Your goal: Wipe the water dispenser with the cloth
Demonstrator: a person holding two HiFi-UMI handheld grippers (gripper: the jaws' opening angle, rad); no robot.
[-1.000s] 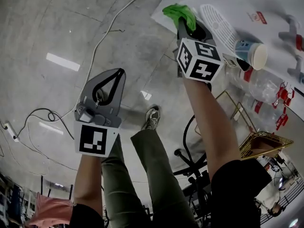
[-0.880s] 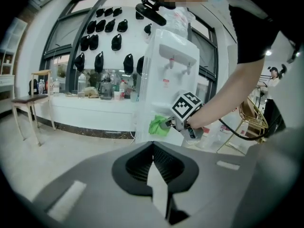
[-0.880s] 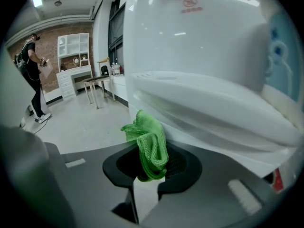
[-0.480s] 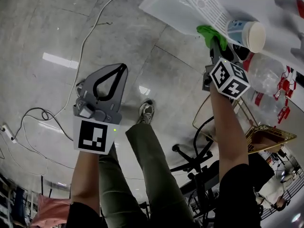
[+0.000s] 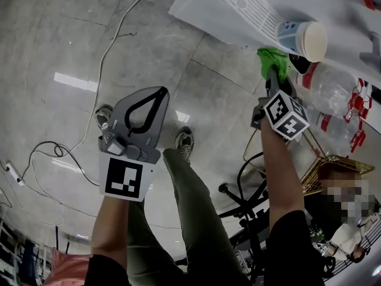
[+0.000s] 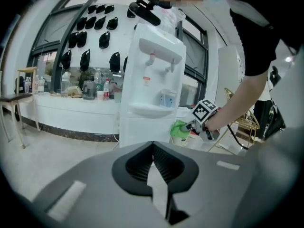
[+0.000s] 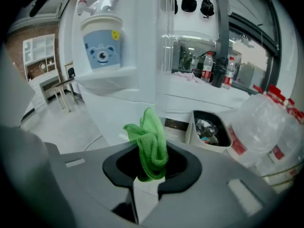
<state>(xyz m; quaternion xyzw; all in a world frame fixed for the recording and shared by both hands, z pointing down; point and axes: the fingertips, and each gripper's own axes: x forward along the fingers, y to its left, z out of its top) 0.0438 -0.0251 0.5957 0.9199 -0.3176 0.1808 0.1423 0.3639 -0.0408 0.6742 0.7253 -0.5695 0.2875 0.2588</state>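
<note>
Upper right, the right gripper (image 5: pixel 274 77) pinches the green cloth (image 5: pixel 272 59) near the water dispenser (image 5: pixel 208 8). The left gripper (image 5: pixel 157 94) has its jaws together, empty.

The cloth (image 7: pixel 151 148) is bright green; the water dispenser (image 6: pixel 142 118) is white; the cup (image 7: pixel 101 49) is pale blue with a cartoon face; the floor (image 5: pixel 59 28) is grey.

cloth (image 7: pixel 151 146) in my right gripper (image 7: pixel 148 174): looped weave, rough, matt. gripper body matt grey plastic. water dispenser (image 6: pixel 142 127) glossy white plastic. floor (image 5: pixel 89 40) polished, reflective.
</note>
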